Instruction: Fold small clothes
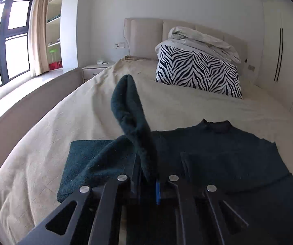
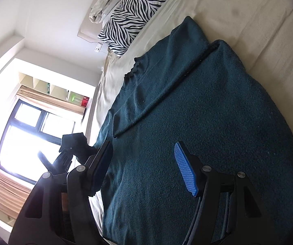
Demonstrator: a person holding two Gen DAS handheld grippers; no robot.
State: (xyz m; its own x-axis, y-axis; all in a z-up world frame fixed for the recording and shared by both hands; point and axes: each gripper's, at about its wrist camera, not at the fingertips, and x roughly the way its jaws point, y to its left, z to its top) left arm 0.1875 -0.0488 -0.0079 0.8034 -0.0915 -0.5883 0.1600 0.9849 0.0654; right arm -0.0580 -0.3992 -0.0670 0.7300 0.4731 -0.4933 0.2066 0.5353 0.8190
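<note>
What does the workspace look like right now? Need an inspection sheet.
Surface: bed with a beige sheet, lightly creased.
Job's things: dark teal sweater spread flat on the sheet; one sleeve is lifted up, the other lies folded across the body.
Clutter: zebra pillow at the head of the bed, with a crumpled pale blanket on top.
Grippers: left claw shut on the sleeve; right claw open above the sweater body, nothing between the pads.
Cables: nothing seen.
Surroundings: window with curtain, shelves, nightstand, padded headboard.
</note>
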